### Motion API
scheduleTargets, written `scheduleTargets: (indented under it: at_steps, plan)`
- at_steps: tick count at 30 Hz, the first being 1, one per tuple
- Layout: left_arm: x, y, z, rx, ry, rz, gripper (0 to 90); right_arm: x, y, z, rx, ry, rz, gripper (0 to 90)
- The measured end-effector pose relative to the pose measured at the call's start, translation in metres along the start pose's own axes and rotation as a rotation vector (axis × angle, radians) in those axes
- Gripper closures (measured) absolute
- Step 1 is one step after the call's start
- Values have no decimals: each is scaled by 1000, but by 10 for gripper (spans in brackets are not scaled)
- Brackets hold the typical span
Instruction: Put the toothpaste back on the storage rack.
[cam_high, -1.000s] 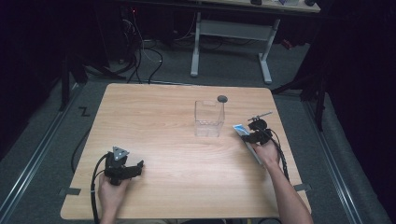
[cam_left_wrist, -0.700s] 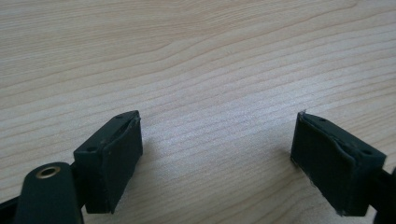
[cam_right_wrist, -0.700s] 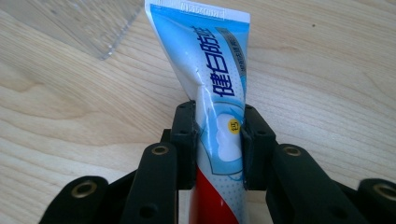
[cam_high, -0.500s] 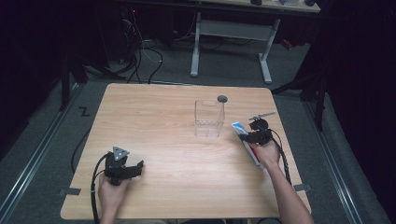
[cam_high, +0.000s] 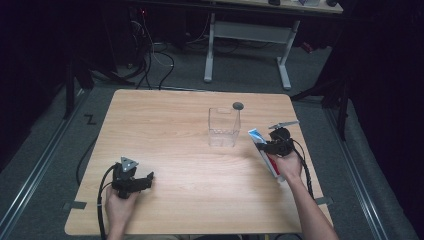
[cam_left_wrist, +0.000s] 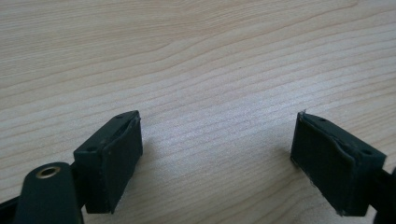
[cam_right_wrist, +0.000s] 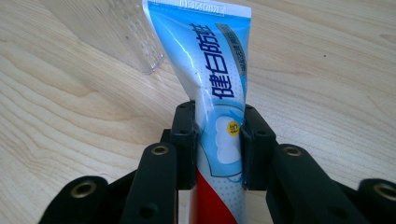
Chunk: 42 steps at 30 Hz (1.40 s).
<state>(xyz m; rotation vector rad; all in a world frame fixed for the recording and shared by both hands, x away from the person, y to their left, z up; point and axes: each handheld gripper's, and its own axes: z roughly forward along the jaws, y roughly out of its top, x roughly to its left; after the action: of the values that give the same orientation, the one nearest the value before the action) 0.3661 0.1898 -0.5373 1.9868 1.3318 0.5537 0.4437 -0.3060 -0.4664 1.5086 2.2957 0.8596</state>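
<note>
A: Right gripper (cam_right_wrist: 218, 135), clamped on a toothpaste tube (cam_right_wrist: 212, 93): both black pads press the tube's sides across its blue-and-white middle. The crimped flat end points away from the jaws; the red part runs back between them.

B: And in the high view?

A: The right gripper (cam_high: 270, 146) sits near the right edge of the wooden table (cam_high: 165, 125), carried by the person's right hand (cam_high: 289, 167). The toothpaste tube (cam_high: 265, 157) lies slanted, its crimped end towards a clear plastic box (cam_high: 223, 127) that stands upright just beside it. Tube and box are close but apart.

B: The left gripper?

A: Left gripper (cam_left_wrist: 217, 154), jaws wide apart with bare wood grain between them. In the high view the left gripper (cam_high: 142, 181) rests low over the near left part of the table, held by the left hand (cam_high: 119, 202), well apart from the box and the tube.

B: Anything else on the table?

A: A small dark round object (cam_high: 238, 105) just behind the box, near the far edge; what it is cannot be told.
</note>
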Motion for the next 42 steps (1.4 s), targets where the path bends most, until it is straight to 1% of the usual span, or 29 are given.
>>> scheduleTargets:
  at_steps: [3, 7, 13, 27, 32, 42]
  plan:
    - [0, 0, 0, 0, 1, 0, 171, 1, 0, -2, -6, 0, -2, 711]
    - [0, 0, 0, 0, 1, 2, 172, 3, 1, -5, -20, 14, 5, 710]
    - [0, 0, 0, 0, 2, 4, 171, 7, 1, -6, -27, 21, 0, 710]
    - [0, 0, 0, 0, 2, 4, 171, 18, 2, -10, -55, 40, -25, 710]
    - [0, 0, 0, 0, 2, 4, 171, 22, 2, -14, -78, 47, -35, 710]
    - [0, 0, 0, 0, 2, 3, 171, 24, 3, -20, -106, 63, -37, 709]
